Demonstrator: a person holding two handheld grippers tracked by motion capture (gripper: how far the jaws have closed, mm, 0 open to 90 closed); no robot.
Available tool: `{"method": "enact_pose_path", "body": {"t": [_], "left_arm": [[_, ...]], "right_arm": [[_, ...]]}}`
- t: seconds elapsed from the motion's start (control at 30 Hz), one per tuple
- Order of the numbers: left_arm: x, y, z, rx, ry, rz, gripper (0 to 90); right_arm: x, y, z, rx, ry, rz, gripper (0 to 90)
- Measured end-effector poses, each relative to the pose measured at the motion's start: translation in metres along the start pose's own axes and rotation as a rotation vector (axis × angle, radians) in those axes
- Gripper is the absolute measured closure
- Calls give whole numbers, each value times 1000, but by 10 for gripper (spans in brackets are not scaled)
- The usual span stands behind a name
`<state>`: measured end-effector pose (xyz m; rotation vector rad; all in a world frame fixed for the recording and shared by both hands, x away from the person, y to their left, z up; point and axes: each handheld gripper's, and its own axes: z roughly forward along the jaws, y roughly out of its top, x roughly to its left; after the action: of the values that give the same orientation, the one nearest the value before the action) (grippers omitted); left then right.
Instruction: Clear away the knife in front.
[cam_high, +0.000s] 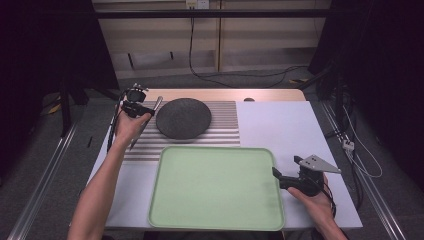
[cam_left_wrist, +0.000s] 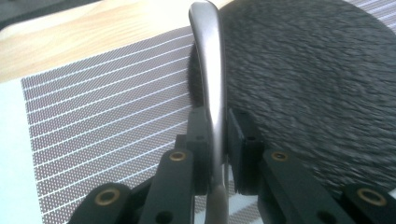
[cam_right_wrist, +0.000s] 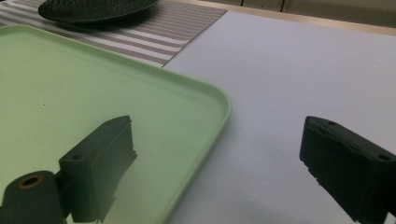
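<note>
Left gripper (cam_left_wrist: 217, 149) clamps my metal utensil handle (cam_left_wrist: 208, 70) beside the dark plate (cam_high: 183, 117) on the striped mat (cam_high: 220, 131). Right gripper (cam_right_wrist: 217, 170) hangs wide apart, empty, at the green tray (cam_high: 215, 187) edge.

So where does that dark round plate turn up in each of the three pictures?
High view: the dark plate sits upper centre on the striped placemat.
Left gripper view: the plate spreads over the right side, behind the held metal utensil handle.
Right gripper view: the plate lies at top left.
Shared landmark: the striped placemat.
</note>
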<state>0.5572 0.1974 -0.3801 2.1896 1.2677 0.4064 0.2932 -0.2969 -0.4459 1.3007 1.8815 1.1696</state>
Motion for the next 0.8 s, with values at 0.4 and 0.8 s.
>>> {"method": "enact_pose_path", "body": {"t": [0.4,0.8], "left_arm": [[-14,-2,-18,-34,-26,38,798],[-26,-15,-30,-46,-48,73,798]], "right_arm": [[0,0,-1,-2,1,-1,102],[0,0,-1,1,-1,-5,101]]}}
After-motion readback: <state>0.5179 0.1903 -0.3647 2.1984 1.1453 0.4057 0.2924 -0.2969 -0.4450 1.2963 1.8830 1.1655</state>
